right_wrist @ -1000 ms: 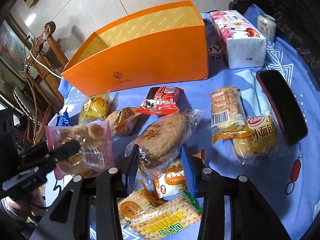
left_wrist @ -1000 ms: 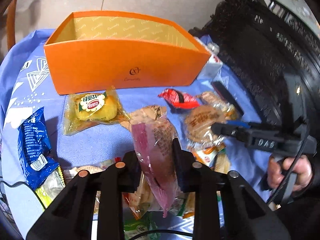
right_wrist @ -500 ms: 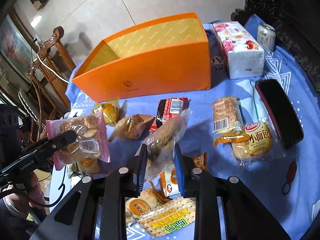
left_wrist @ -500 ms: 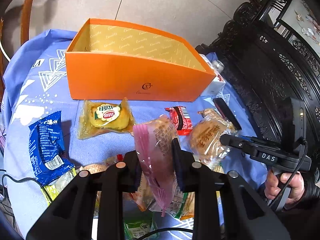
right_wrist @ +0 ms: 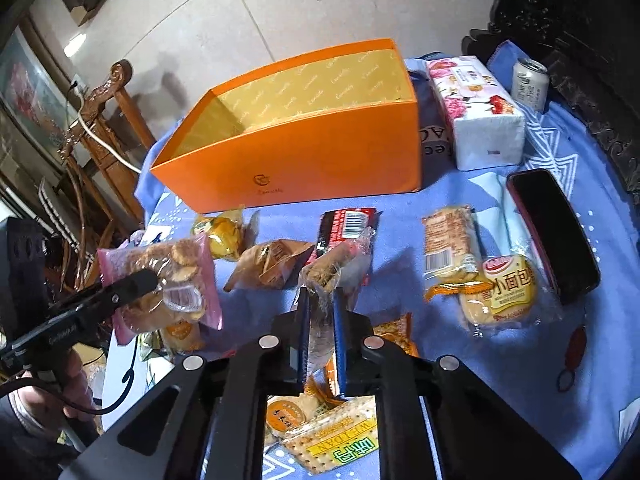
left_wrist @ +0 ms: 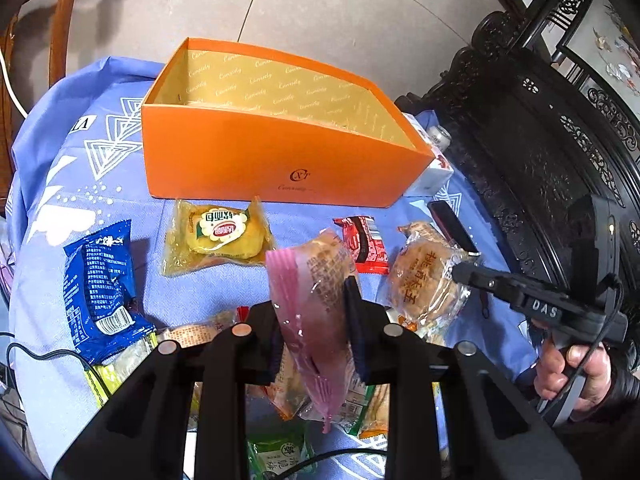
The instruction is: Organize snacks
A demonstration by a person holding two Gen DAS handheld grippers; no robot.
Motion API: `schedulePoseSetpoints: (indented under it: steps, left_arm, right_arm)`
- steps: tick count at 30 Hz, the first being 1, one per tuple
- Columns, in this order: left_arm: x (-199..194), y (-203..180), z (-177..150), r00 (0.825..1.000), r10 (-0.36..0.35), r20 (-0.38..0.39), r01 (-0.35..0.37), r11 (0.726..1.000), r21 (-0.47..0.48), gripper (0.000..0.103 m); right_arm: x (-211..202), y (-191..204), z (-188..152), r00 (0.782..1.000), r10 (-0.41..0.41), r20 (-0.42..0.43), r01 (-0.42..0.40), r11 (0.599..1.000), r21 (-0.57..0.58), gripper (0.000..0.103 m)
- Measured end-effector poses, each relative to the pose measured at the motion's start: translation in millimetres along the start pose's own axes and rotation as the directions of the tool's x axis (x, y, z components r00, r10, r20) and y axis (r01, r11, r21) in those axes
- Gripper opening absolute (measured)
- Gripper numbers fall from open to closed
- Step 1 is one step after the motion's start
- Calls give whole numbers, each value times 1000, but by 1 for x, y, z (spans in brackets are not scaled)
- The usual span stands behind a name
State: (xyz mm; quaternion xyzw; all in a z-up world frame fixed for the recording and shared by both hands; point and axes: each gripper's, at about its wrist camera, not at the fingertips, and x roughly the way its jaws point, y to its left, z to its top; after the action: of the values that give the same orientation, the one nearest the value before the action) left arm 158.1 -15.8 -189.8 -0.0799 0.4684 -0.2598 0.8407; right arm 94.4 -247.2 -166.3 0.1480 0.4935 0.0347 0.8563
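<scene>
The pink cookie bag hangs clamped in the left tool, lifted off the blue worktop. The round pastry pack is pinched on edge between the pads of the right tool, whose jaws have just been closing on it. At twelve o'clock from both stands the open orange box. Loose snacks lie around: a yellow cake pack at ten o'clock, a red wrapper, and a blue packet far out at nine.
</scene>
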Motion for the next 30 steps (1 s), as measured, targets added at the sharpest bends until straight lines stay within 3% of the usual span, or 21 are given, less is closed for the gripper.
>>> schedulePoseSetpoints:
  steps: [15,23,26,30]
  left_arm:
    - [-16,-3,11,999,2,54,-3,1000,13,26]
    - [-44,-15,34,989,-11,150,1,998,67,23]
    - [-25,-6,31,997,-27,71,25,999,33,23]
    - [10,-1,6,998,-3,-67,4,1000,25,21]
  right_arm:
    - [-37,15,11,996,-7,90,10,1000,-29,5]
    - [-68,38,35,984,22,177,-2,994,-113,5]
    - [-65,39,38,985,37,168,-18,994,-110,5]
    - [-59,40,29,989,45,139,-31,994,-104,5]
